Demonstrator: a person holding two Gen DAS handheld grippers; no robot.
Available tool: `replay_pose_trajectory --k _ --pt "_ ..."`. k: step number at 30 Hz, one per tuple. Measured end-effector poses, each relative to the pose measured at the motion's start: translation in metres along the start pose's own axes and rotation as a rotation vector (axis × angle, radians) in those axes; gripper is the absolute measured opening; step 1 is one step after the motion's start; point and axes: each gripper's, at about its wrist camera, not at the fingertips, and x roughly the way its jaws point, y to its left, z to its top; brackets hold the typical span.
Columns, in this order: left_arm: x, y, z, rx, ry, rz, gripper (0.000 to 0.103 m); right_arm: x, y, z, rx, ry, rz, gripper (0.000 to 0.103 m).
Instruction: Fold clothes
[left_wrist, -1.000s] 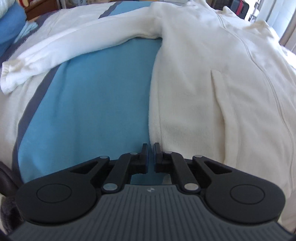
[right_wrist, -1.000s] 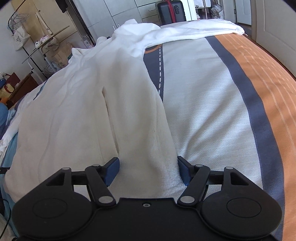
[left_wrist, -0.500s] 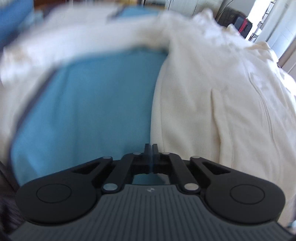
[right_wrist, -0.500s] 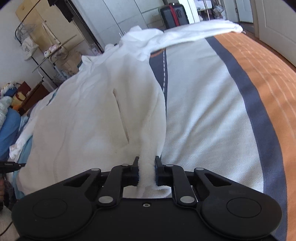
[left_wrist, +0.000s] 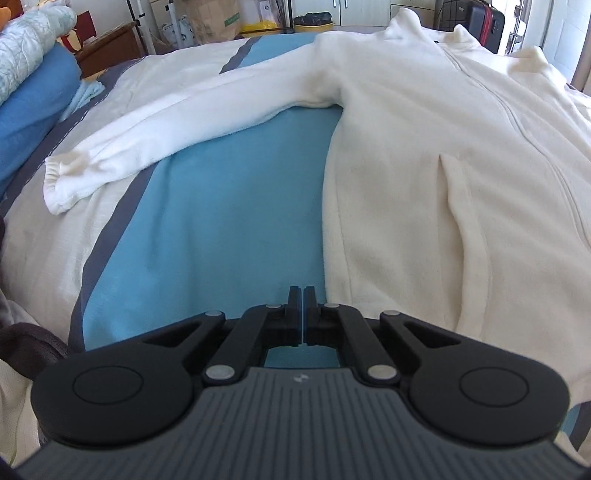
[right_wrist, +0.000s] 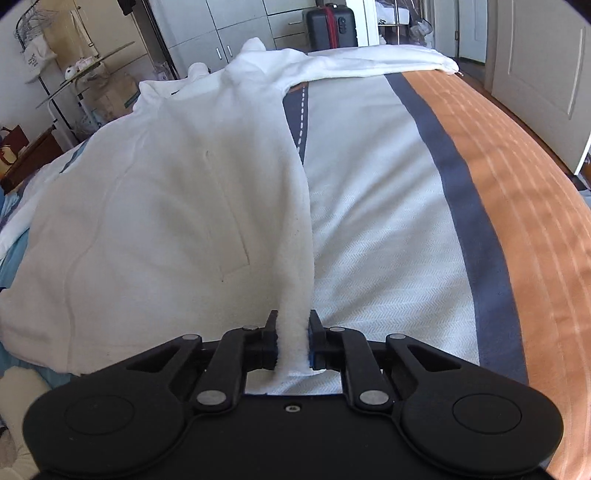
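A cream fleece jacket (left_wrist: 424, 147) is spread flat, front up, on a striped bedspread (left_wrist: 207, 229). A zip line is seen down its middle, a slit pocket on each front panel, and a stand-up collar at the top of the frame. One sleeve (left_wrist: 177, 125) is stretched toward the left edge of the left view, its gathered cuff resting on the white part of the cover. The other sleeve (right_wrist: 369, 64) is laid across the upper right of the right view.

The left gripper (left_wrist: 302, 295) is seen at the bottom centre of its frame with its jaws pressed together on nothing, over the blue band, just beside the jacket's side edge. The right gripper (right_wrist: 291, 328) is clamped on the jacket's (right_wrist: 166, 199) lower corner at the bottom centre of its frame, fleece being pinched between the two pads.

A suitcase (right_wrist: 328, 26) is visible at the top of the right view. No writing can be read anywhere.
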Motion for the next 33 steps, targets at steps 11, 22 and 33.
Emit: replay_pose_trajectory --k 11,22,33 --pt "-0.01 -0.019 -0.002 -0.002 -0.156 -0.075 0.046 -0.025 -0.083 0.045 0.425 -0.161 0.258 0.038" --pt "-0.02 -0.077 0.059 -0.038 -0.161 -0.107 0.052 -0.065 -0.033 0.263 0.158 -0.148 0.322 0.047" --pt "-0.011 -0.233 0.14 0.039 -0.21 -0.189 0.059 0.0 -0.059 0.359 0.261 -0.07 0.313 0.065"
